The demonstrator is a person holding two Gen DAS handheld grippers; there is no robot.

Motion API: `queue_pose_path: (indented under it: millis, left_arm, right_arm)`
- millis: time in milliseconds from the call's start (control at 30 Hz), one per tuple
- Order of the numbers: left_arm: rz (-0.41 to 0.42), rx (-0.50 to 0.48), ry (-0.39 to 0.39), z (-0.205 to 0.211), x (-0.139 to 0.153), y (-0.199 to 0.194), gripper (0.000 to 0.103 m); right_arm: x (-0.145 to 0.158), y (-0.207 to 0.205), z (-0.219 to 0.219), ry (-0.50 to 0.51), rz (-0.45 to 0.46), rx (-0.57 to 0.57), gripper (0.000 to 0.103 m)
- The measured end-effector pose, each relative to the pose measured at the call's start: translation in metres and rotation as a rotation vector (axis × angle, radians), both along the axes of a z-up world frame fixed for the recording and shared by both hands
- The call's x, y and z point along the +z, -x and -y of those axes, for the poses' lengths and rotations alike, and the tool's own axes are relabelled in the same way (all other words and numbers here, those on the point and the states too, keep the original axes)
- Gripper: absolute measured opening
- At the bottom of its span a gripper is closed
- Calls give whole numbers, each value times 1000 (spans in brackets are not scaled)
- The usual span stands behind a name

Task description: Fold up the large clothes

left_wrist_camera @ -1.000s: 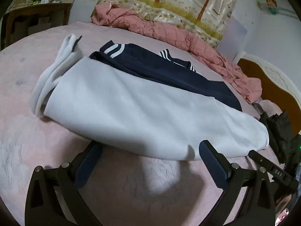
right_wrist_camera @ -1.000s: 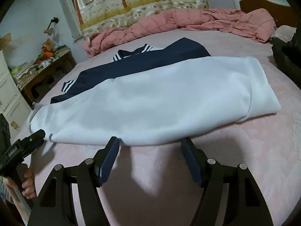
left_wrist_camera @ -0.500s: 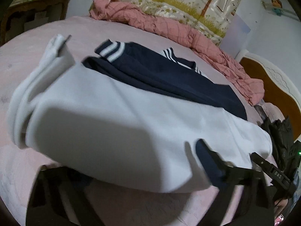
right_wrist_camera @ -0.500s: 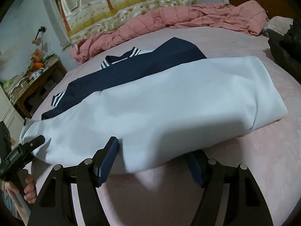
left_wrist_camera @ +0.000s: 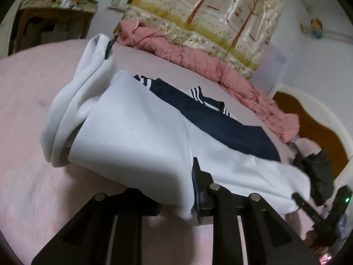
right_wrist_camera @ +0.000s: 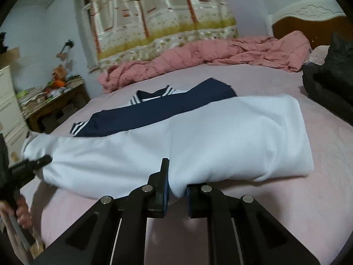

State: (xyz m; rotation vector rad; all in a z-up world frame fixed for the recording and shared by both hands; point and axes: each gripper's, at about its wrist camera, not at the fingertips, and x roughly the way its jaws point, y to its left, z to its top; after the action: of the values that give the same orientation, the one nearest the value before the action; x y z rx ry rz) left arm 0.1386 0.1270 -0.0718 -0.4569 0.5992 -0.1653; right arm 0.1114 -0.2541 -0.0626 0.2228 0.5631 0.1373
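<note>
White-and-navy garment [right_wrist_camera: 198,137] lies folded lengthwise across pink bed [right_wrist_camera: 331,154], navy part with striped cuffs on far side. Right hand-held gripper [right_wrist_camera: 177,190] clenched on near white edge, cloth pinched between fingers. Left hand-held gripper [left_wrist_camera: 176,198] clamped on near white edge at other end, fabric bunched over it. Pink quilt [right_wrist_camera: 220,55] along far side of bed. Dark clothing [right_wrist_camera: 326,88] at right.

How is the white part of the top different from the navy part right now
The white part lies nearest and is pinched along its near edge by the left gripper and right gripper; the navy part lies farther back, ungripped. White is plain; navy has white-striped trim. Both belong to one garment on the pink bed.
</note>
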Motion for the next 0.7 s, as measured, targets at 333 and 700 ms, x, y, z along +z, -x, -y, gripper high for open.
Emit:
queue_pose_path:
  millis: [333, 700]
  left_arm:
    - [-31, 50, -160, 17, -11, 26, 59]
    - [135, -34, -473, 63, -23, 71, 80]
  right_arm:
    - [2, 38, -9, 108, -65, 25, 17]
    - [-13, 79, -17, 233, 5, 127, 59]
